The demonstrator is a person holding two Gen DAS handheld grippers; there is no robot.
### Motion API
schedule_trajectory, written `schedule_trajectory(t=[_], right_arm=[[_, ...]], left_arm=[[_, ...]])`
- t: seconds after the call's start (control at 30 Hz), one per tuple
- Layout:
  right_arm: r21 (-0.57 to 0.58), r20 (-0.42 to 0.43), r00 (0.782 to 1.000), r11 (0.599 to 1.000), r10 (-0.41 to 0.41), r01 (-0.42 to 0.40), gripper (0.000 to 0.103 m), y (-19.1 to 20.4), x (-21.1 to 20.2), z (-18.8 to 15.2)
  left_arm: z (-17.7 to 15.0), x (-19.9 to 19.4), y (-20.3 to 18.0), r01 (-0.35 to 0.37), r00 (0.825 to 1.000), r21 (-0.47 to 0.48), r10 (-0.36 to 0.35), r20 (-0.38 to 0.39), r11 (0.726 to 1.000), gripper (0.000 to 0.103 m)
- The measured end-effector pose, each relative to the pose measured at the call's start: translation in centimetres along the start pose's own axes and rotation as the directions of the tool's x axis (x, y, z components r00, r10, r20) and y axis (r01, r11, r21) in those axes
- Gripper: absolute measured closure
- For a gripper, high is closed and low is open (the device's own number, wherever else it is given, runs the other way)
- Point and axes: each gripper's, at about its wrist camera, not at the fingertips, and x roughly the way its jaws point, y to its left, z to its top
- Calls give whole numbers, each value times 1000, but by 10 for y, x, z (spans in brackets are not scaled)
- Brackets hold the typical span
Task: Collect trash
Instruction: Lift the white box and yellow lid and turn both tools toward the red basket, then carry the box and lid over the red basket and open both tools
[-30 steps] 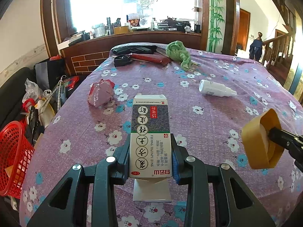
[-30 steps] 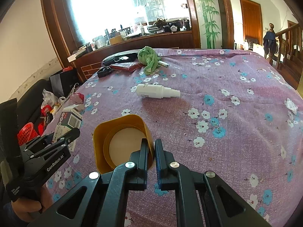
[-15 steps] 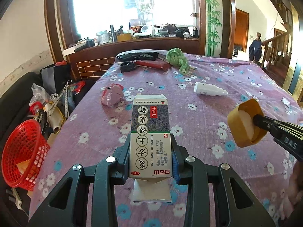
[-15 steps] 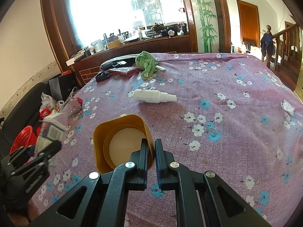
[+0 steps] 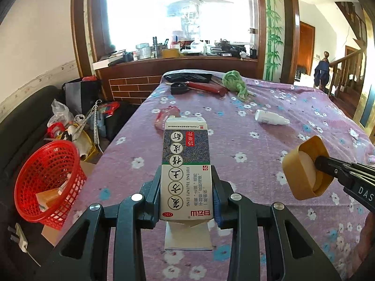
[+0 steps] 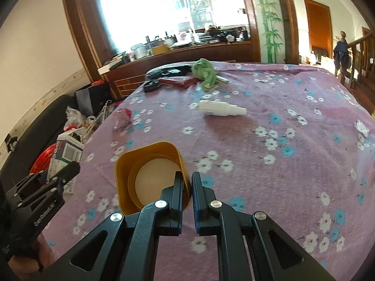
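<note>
Left wrist view
- Left gripper (image 5: 186,192): clenched on a medicine box (image 5: 186,164), which is held upright between the pads, above the desk.
- Desk (image 5: 269,164): covered by a purple flowered cloth.
- Right gripper (image 5: 324,164): seen at the right edge, clamped on the rim of a yellow cap (image 5: 304,167), held above the desk.
- White bottle (image 5: 269,118): laid on its side, well beyond the box.
- Pink wrapper (image 5: 165,118): crumpled, partly hidden behind the box top.
- Green cloth (image 5: 235,84): bunched at the far end of the desk.
- Red basket (image 5: 46,178): placed off the desk's left edge, some scraps inside.

Right wrist view
- Right gripper (image 6: 187,182): jaws closed on the yellow cap's (image 6: 150,175) wall, one finger inside, one outside.
- Left gripper (image 6: 61,173): seen at lower left, the medicine box (image 6: 66,157) gripped in it.
- White bottle (image 6: 220,109): lying mid-desk.
- Red basket (image 6: 44,161): partly hidden behind the box.
</note>
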Motion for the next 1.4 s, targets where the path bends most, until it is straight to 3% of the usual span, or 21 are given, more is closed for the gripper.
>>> schedule_trajectory(t=[0.83,1.4], right_arm=[[-155,-26,998,986,63,-67,95,105,17,8],[-219,-51,994,970,93,-103,95,158,35,20]], left_arm=[[-12,-19,84,-73,996,-128,78,38,989,70],[-14,-28,156,-143,987,-229,155,38,963,70]])
